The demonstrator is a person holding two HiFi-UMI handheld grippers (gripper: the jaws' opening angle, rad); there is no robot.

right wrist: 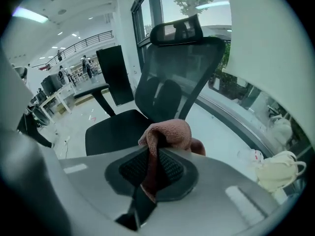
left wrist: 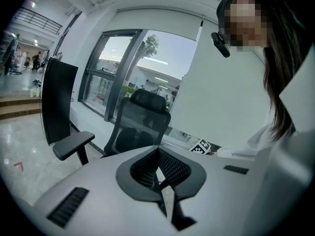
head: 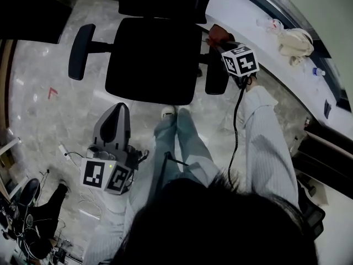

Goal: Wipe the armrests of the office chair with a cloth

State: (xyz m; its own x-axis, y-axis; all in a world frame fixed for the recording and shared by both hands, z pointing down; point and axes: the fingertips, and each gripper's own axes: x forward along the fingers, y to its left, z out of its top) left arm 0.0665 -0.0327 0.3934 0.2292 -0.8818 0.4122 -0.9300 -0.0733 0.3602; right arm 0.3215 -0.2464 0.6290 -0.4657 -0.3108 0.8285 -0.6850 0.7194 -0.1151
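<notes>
A black office chair (head: 154, 59) stands ahead of me on the marble floor, with its left armrest (head: 81, 51) and right armrest (head: 216, 79) both in sight. My right gripper (head: 223, 40) hovers over the back end of the right armrest, shut on a reddish-brown cloth (head: 219, 33). The right gripper view shows that cloth (right wrist: 167, 134) bunched between the jaws, in front of the chair's mesh back (right wrist: 177, 77). My left gripper (head: 117, 117) hangs low beside my legs, shut with nothing in it. It looks at the chair (left wrist: 140, 124) and one armrest (left wrist: 74, 144) from a distance.
A white window ledge (head: 259, 43) runs along the right and carries a cream bag (head: 295, 40). A dark upright panel (left wrist: 56, 100) stands left of the chair. Cables (head: 71, 159) and dark equipment (head: 33, 214) lie on the floor at lower left. My legs (head: 182, 137) are just behind the seat.
</notes>
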